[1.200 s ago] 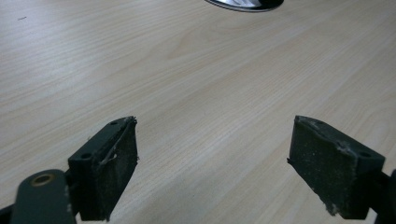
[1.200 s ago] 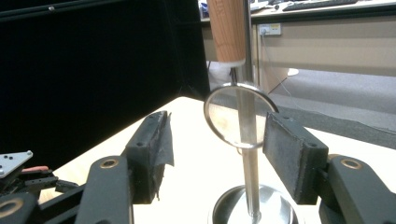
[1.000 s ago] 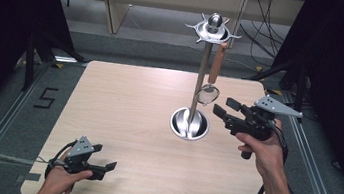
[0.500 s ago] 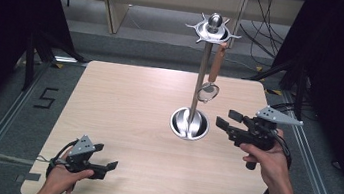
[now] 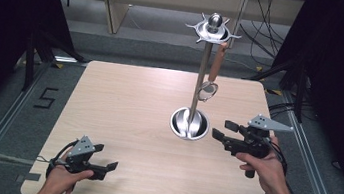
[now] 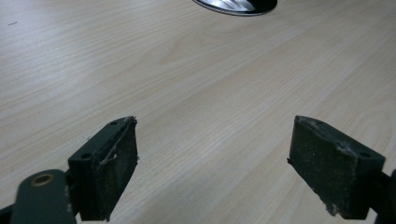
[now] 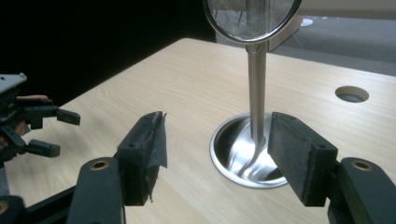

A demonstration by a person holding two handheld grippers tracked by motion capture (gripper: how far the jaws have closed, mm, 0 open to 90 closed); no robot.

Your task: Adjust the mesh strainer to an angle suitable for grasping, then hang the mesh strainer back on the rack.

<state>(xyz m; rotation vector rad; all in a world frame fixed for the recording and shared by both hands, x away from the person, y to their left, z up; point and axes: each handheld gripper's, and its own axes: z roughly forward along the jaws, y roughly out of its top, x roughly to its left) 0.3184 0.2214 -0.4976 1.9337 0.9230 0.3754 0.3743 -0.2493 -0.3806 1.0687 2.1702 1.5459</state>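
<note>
**Both claws open and empty beside a metal stand**

Right claw (image 5: 219, 135) hovers just right of the stand's round base (image 5: 189, 124), its jaws wide apart and just opening further, with nothing between them. From its own view the jaws frame the base (image 7: 243, 158) and the lower pole (image 7: 256, 93), but touch neither. Left claw (image 5: 111, 166) sits low near the table's front left corner, well apart from the stand, jaws spread wide over bare wood and gripping nothing; it also appears small at the left edge of the right gripper view (image 7: 56, 130).

A strainer (image 5: 208, 89) with a wooden handle (image 5: 216, 62) hangs from the hooked crown (image 5: 213, 29) at the top of the pole, its mesh bowl beside the pole about halfway down.

Several things are cut off. The right gripper view crops the strainer (image 7: 252, 16) at the top edge, so its handle and the crown are out of frame. The left gripper view catches just a sliver of the base (image 6: 236, 5) at its top edge. Reflections inside the base are hard to read. The room around the table (image 5: 123, 106) is dark.
</note>
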